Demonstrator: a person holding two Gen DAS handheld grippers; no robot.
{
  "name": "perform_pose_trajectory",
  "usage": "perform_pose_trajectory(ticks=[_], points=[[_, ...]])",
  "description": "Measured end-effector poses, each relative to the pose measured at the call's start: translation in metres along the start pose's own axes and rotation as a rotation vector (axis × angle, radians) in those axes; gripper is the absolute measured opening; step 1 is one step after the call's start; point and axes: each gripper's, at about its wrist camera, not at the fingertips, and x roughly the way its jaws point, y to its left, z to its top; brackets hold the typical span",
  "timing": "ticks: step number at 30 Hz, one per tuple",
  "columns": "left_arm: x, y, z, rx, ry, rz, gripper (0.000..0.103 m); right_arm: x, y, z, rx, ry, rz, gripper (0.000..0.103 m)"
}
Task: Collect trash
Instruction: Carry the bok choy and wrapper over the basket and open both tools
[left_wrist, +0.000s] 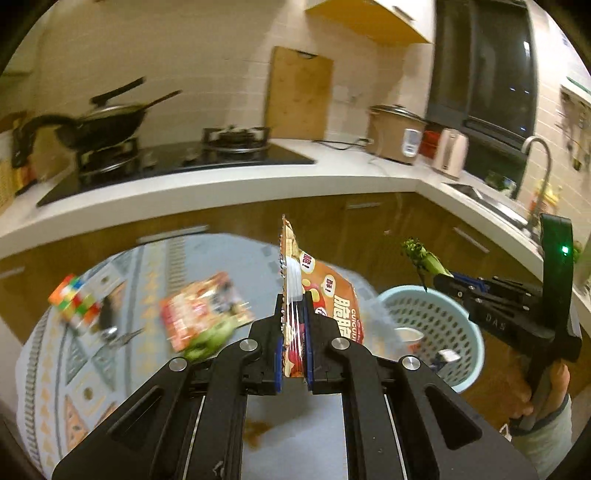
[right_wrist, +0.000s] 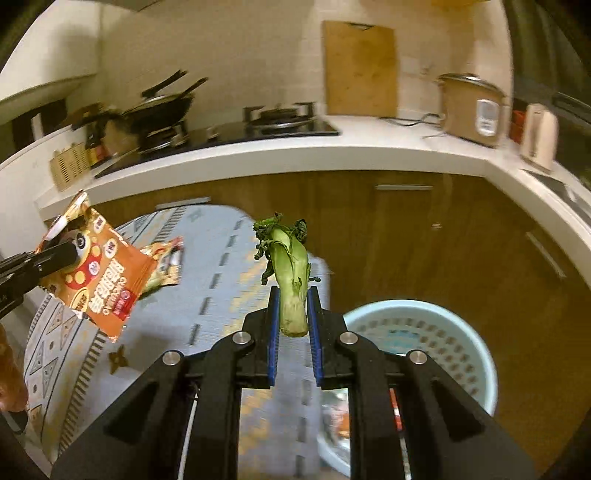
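The left gripper (left_wrist: 293, 314) is squeezing an orange snack wrapper (left_wrist: 325, 291) edge-on between its blue pads, and the wrapper is standing up out of the jaws at the centre of the left wrist view. In the right wrist view that same wrapper (right_wrist: 99, 273) is hanging in the air at the left edge, above the patterned tablecloth (right_wrist: 221, 258).

The right gripper (right_wrist: 293, 314) is clamping a limp green vegetable stalk (right_wrist: 290, 269) by its pale base, with the wilted leaves pointing up at mid-frame. The pale blue perforated basket (right_wrist: 436, 332) is sitting at the lower right of that view, just beside the table edge and below the gripper.

In the left wrist view, the basket (left_wrist: 424, 317) is showing at right of centre with a cup (left_wrist: 408, 336) lying inside it. A second red packet (left_wrist: 203, 310) and a colourful puzzle cube (left_wrist: 75, 301) are lying, blurred, on the cloth at the left.
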Motion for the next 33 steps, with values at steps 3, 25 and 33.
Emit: perform_pose_trajectory(ticks=[3, 25, 33], points=[[0.011, -0.029, 0.01, 0.04, -0.003, -0.042, 0.006, -0.018, -0.026, -0.004, 0.044, -0.023, -0.035, 0.012], [0.128, -0.156, -0.011, 0.147, 0.217, -0.216, 0.006, -0.012, -0.15, -0.071, 0.346, 0.17, -0.139, 0.012], [0.146, -0.157, -0.025, 0.154, 0.274, -0.215, 0.011, 0.007, -0.157, -0.085, 0.396, 0.239, -0.11, 0.012]])
